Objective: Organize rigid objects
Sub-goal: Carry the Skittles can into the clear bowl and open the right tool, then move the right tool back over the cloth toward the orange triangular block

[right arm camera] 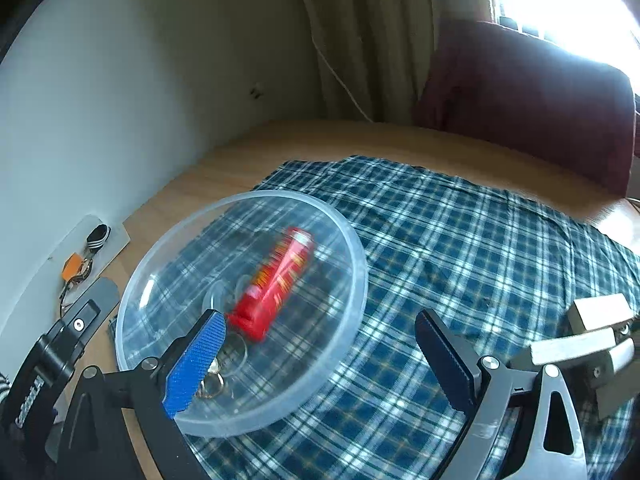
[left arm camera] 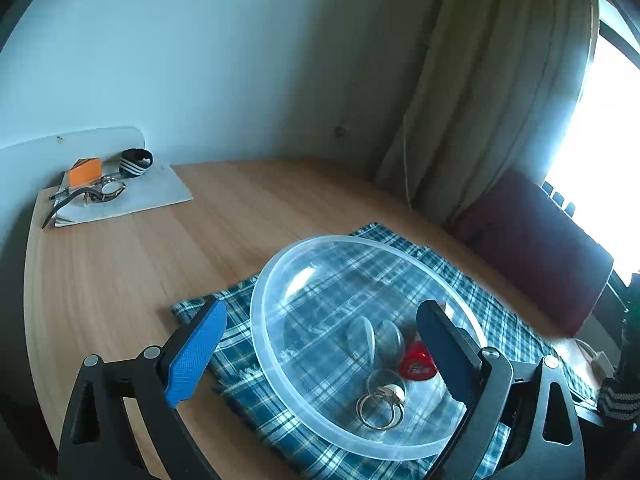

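A clear plastic bowl (left arm camera: 320, 280) stands on a blue plaid cloth (left arm camera: 236, 356). In it lie gold rings (left arm camera: 380, 406), clear plastic domes (left arm camera: 362, 338) and a red tube (left arm camera: 416, 364). My left gripper (left arm camera: 320, 356) is open just above the bowl's near side, holding nothing. In the right wrist view the red tube (right arm camera: 276, 280) is blurred inside the bowl (right arm camera: 360, 256). My right gripper (right arm camera: 320, 360) is open over the cloth (right arm camera: 460, 240) at the bowl's near right rim, with nothing between its fingers.
On a white board at the far left of the wooden table (left arm camera: 120, 280) lie a watch (left arm camera: 108, 190), an orange box (left arm camera: 85, 172) and a black striped item (left arm camera: 136, 162). Metal clips (right arm camera: 596, 320) rest at the cloth's right. A maroon chair (left arm camera: 532, 248) and a curtain (left arm camera: 480, 100) stand behind.
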### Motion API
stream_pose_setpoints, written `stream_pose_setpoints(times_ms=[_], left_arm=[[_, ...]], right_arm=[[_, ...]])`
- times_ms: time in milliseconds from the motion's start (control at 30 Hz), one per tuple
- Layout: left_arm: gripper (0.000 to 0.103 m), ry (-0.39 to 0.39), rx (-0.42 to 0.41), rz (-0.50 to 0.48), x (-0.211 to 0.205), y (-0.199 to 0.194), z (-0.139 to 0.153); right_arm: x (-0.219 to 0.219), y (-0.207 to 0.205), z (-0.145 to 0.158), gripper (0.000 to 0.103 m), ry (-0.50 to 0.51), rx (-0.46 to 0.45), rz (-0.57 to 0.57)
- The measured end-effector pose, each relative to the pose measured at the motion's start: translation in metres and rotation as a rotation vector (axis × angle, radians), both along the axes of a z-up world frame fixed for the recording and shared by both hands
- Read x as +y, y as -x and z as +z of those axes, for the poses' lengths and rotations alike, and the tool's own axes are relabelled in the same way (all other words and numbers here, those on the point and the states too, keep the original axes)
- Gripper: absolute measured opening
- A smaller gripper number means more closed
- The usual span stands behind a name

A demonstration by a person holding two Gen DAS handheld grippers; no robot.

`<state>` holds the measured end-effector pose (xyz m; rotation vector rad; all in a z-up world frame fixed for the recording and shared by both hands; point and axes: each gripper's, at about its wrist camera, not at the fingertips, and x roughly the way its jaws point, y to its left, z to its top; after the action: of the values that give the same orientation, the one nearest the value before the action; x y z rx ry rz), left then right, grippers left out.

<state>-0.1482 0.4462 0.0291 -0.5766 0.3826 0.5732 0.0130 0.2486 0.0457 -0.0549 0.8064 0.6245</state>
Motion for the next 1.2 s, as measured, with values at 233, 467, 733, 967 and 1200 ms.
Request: stream_pose_setpoints(times_ms=[233, 467, 733, 967, 1200], left_arm=[[0.096, -0.003, 0.025, -0.017, -0.004, -0.006, -0.002], [0.096, -0.014, 0.054, -0.028, -0.007, -0.011, -0.004], [0.096, -0.015, 0.084, -0.039, -0.008, -0.016, -0.006], [0.096, -0.008, 0.108, -0.031, -0.005, -0.018, -0.01], [0.096, -0.016, 0.122, -0.005, -0.003, -0.017, -0.009]], right_arm=[[-0.022, 0.004, -0.003, 0.098, -0.005, 0.013, -0.045], [-0.046, 0.008, -0.007, 0.098, -0.006, 0.028, -0.087], [-0.076, 0.01, -0.014, 0.098, -0.009, 0.053, -0.148], [-0.1, 0.017, -0.01, 0.098, -0.016, 0.025, -0.181], [-0.126, 0.021, -0.009, 0.098, -0.025, 0.01, -0.226]])
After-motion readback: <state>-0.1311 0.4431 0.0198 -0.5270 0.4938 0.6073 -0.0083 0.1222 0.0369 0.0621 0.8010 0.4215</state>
